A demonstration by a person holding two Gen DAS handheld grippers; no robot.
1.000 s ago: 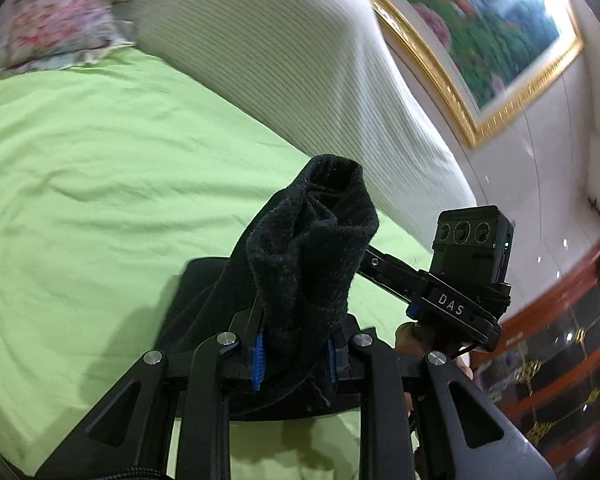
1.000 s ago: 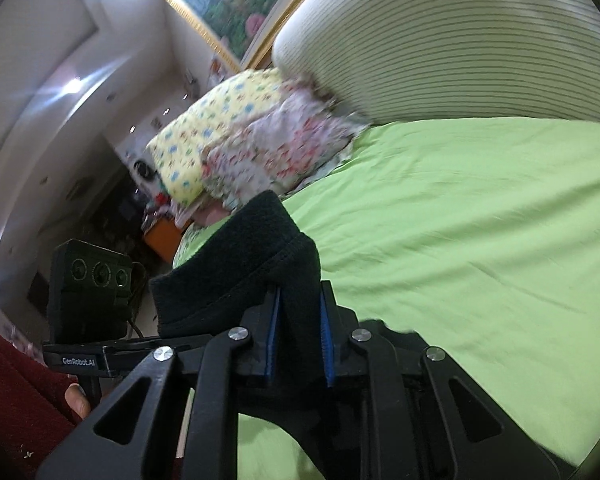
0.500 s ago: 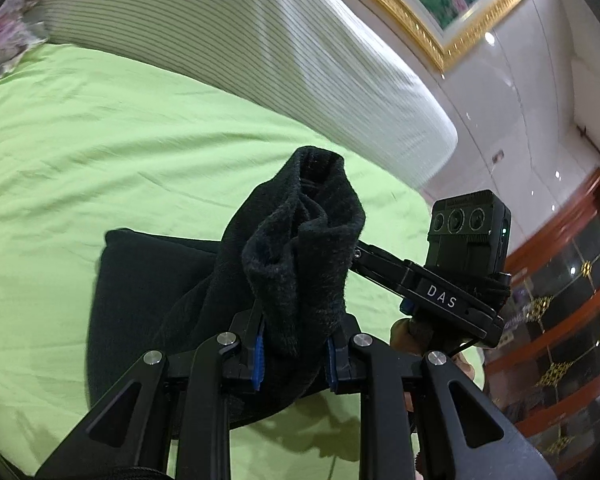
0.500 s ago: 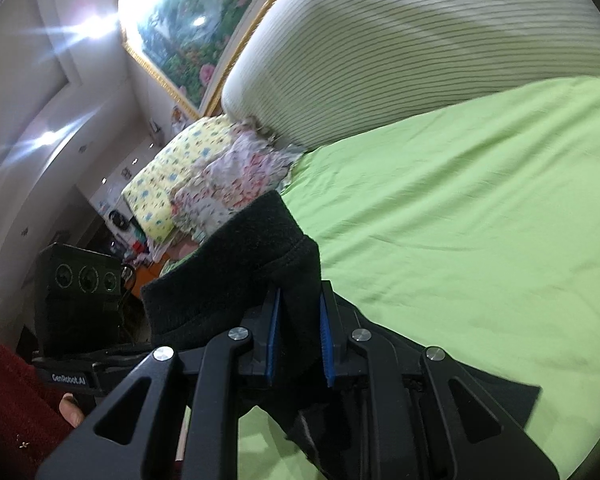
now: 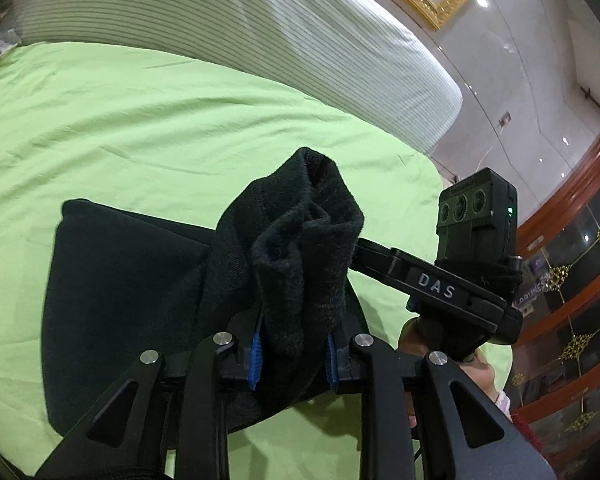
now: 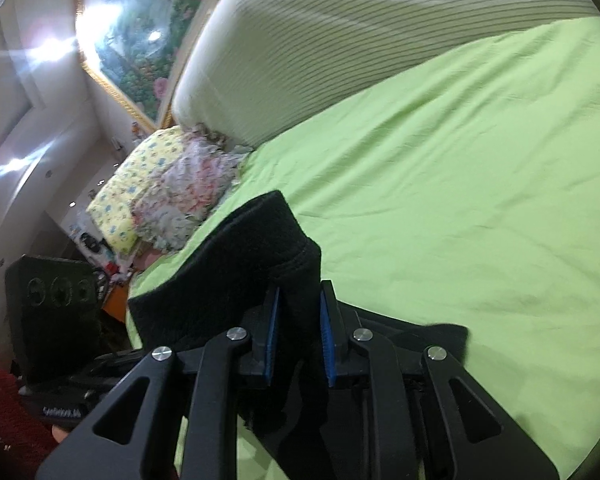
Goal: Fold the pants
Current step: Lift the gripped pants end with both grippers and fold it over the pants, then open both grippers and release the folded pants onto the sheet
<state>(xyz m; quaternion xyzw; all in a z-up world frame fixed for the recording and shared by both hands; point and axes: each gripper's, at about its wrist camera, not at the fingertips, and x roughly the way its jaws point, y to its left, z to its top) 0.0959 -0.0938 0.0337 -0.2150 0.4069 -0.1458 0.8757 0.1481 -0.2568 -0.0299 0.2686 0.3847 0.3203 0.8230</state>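
Left gripper (image 5: 292, 354) first: its blue pads are pressed on a thick bunch of the black pants (image 5: 124, 304), and the jaws have just been easing a touch wider, though the fleece between them is plainly gripped, standing up in a crumpled peak ahead of the fingers. Over to the right gripper (image 6: 298, 340): same story, blue pads either side of a flatter fold of the same black cloth, jaws just gone slightly wider too, fabric filling the gap and not slipping out.

Moving outward, the rest of the pants lies below and ahead of both grippers, a dark slab spread on the green bedsheet (image 5: 180, 120). In the left wrist view that lower layer runs off to the left of the raised bunch; in the right wrist view a dark corner pokes out to the right, beyond the fingers. So the two held ends sit side by side over the flat layer, and the garment's long axis seems to run across, from one gripper to the other.

Further out: the striped white headboard cushion (image 5: 260, 40), floral pillows (image 6: 172, 196) by the far edge, a gold-framed painting (image 6: 140, 40) on the wall.

My read: the fold is being carried over, and what matters next is laying both held ends down squarely onto that lower layer, neither hand leading. Uneven release would skew the fold.
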